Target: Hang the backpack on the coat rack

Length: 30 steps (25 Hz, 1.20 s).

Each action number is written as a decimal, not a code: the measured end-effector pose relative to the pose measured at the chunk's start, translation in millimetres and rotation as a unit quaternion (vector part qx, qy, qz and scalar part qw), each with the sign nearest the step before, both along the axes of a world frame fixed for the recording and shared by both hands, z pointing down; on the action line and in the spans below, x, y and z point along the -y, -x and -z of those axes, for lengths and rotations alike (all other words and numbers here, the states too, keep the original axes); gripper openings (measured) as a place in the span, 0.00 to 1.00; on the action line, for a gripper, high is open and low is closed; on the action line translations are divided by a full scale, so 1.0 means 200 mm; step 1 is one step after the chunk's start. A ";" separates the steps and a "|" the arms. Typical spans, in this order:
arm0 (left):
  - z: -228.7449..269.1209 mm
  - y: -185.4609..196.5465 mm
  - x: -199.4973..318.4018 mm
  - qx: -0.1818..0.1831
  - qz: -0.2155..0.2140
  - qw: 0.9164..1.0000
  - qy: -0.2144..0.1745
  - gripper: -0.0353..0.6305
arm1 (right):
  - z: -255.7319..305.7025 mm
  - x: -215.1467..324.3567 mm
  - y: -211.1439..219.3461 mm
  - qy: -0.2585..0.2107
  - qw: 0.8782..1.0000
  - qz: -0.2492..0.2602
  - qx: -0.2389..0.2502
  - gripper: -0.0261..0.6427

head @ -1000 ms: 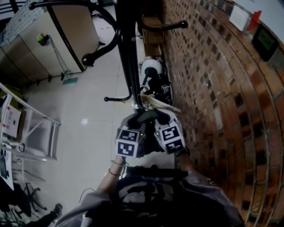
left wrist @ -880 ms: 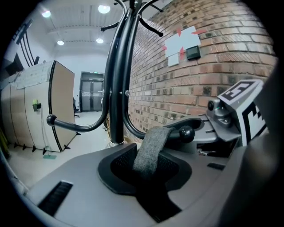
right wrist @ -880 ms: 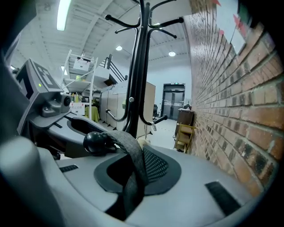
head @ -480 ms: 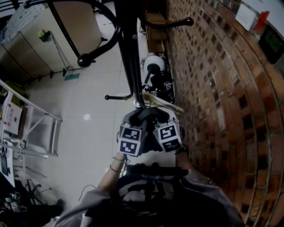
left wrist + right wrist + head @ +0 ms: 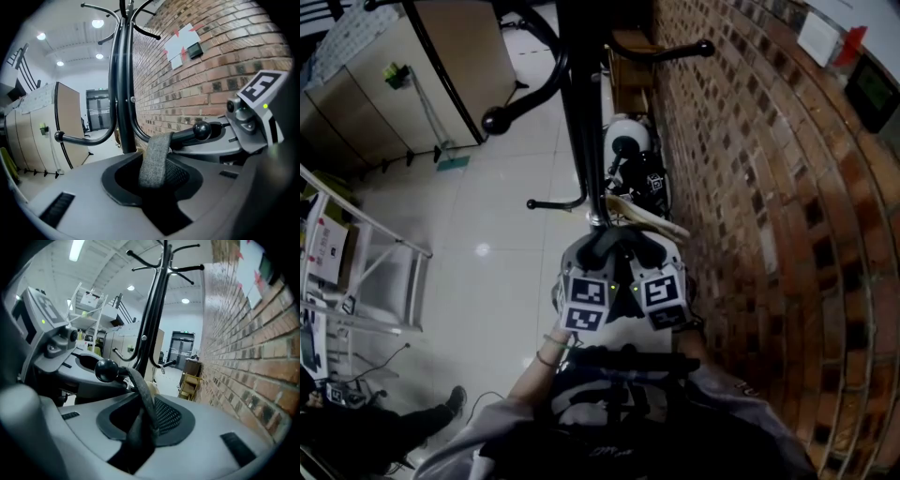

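The black coat rack point(image 5: 581, 112) stands by the brick wall, its curved hooks ending in balls. My two grippers sit side by side at its pole, the left gripper point(image 5: 598, 251) beside the right gripper point(image 5: 637, 251). The dark backpack point(image 5: 619, 403) hangs low against the person's chest. Its grey strap point(image 5: 154, 159) runs up out of the left jaws and over a ball-tipped hook point(image 5: 201, 130). The left jaws are opening with the strap between them. In the right gripper view the same strap point(image 5: 143, 404) loops over the hook's ball point(image 5: 107, 370) and drops into the right gripper point(image 5: 136, 441).
A brick wall point(image 5: 769, 187) runs close on the right. A white round-headed machine point(image 5: 623, 141) and a wooden shelf point(image 5: 628, 56) stand behind the pole. A metal rack point(image 5: 366, 281) and cabinets point(image 5: 441, 66) are at the left; someone's shoe point(image 5: 455, 401) shows at lower left.
Both grippers have stayed at the pole with the strap over the hook; the left one has rolled a little. A person's leg and shoe have come in at lower left.
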<state>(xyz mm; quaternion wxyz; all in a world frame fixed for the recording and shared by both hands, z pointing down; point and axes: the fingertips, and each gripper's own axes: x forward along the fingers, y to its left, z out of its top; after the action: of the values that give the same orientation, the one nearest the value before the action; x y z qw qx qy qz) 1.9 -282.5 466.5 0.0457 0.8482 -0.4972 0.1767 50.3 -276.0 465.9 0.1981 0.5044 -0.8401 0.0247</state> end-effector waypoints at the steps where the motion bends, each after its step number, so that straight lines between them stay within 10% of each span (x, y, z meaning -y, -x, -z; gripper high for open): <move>1: 0.00 0.00 -0.01 0.003 0.001 1.000 -0.002 0.22 | 0.00 0.00 -0.02 -0.003 1.000 0.002 0.003 0.20; 24: 0.02 0.14 -0.30 -0.098 -0.017 0.994 0.035 0.27 | -0.05 -0.31 0.02 0.040 0.988 -0.036 0.147 0.19; 30: -0.07 0.19 -0.36 -0.102 -0.006 0.993 0.061 0.13 | -0.07 -0.41 0.05 0.051 0.986 -0.050 0.151 0.18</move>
<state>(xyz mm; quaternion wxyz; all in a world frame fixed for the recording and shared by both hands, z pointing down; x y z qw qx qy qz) -36.2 -211.4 479.7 0.1468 0.8607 -0.4728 0.1191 39.8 -193.7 479.9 0.0935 0.5251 -0.8319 0.1534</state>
